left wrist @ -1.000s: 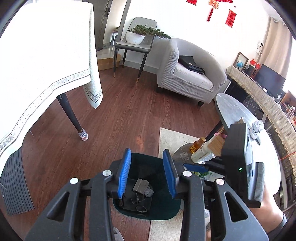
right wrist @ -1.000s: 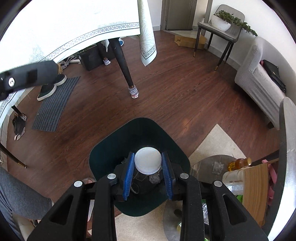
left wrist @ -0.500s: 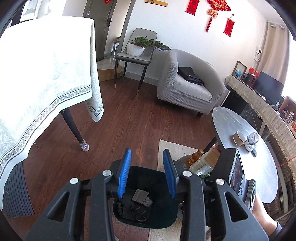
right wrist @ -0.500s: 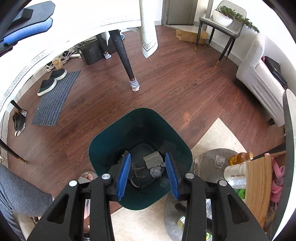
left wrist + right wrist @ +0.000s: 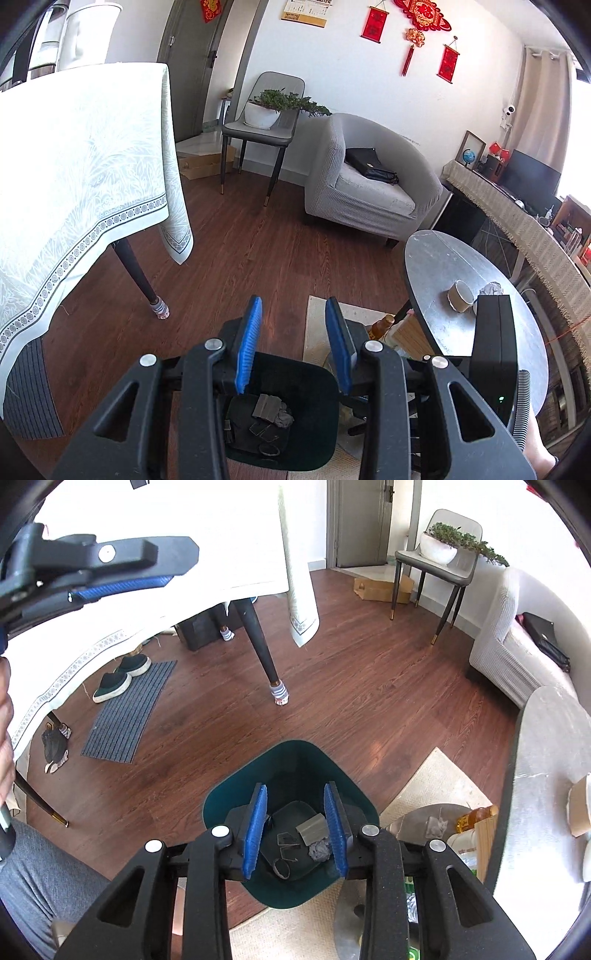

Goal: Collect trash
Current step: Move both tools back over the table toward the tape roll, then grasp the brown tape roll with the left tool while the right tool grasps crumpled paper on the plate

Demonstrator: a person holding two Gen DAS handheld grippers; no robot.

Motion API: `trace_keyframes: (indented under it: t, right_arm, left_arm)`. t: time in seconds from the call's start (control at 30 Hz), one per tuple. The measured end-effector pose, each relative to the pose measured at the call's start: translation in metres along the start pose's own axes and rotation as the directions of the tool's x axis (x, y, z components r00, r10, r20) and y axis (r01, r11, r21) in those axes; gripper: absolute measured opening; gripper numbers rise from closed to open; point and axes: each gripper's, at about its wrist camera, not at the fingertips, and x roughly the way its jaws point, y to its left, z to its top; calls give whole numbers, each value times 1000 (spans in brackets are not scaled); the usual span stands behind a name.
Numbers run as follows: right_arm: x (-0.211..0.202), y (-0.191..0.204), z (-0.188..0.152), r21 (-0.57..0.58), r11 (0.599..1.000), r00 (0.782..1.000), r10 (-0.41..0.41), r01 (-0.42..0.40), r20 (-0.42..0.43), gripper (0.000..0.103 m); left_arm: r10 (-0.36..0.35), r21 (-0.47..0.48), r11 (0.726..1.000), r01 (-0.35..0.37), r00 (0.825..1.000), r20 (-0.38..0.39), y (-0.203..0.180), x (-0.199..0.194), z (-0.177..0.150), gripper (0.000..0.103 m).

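Note:
A dark green trash bin (image 5: 221,797) stands on the floor below both grippers, with grey scraps and a crumpled wad (image 5: 319,850) inside; it also shows in the left wrist view (image 5: 314,384). My right gripper (image 5: 295,825) is open and empty above the bin. My left gripper (image 5: 293,343) is open and empty, raised above the bin's far rim. On the round grey table (image 5: 436,258) sit a brown paper cup (image 5: 460,295) and a crumpled tissue (image 5: 493,287).
A dining table with a white cloth (image 5: 74,184) stands at the left, its leg (image 5: 262,653) near the bin. A grey armchair (image 5: 369,184), a chair with a plant (image 5: 266,110), a beige rug (image 5: 439,786), a low shelf with bottles (image 5: 472,819) and a floor mat (image 5: 129,705) surround the spot.
The right gripper opened and the white paper cup liner it held is gone from its jaws. The left gripper rose and tilted up, so the round table's cup and tissue came into view.

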Motion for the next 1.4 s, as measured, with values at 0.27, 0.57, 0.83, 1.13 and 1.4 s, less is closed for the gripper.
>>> trace_keyframes:
  t: [0.27, 0.57, 0.83, 1.13, 1.4]
  right_arm:
    - [-31, -23, -3, 43, 999, 997, -23, 20, 70, 26]
    - [-68, -58, -25, 105, 993, 990, -73, 61, 118, 26]
    - [-105, -98, -52, 174, 977, 977, -152, 125, 149, 26]
    - [-135, -142, -72, 277, 942, 952, -246, 190, 184, 26]
    - [-144, -174, -83, 338, 913, 934, -304, 229, 187, 46]
  left_arm:
    - [-23, 13, 1000, 23, 1000, 5, -27, 11, 3, 37]
    - [-89, 43, 995, 87, 996, 27, -65, 25, 7, 38]
    - [-109, 98, 989, 109, 994, -5, -107, 56, 3, 43]
    - [-161, 115, 979, 168, 984, -71, -147, 89, -7, 54]
    - [-175, 189, 962, 197, 977, -124, -186, 113, -19, 64]
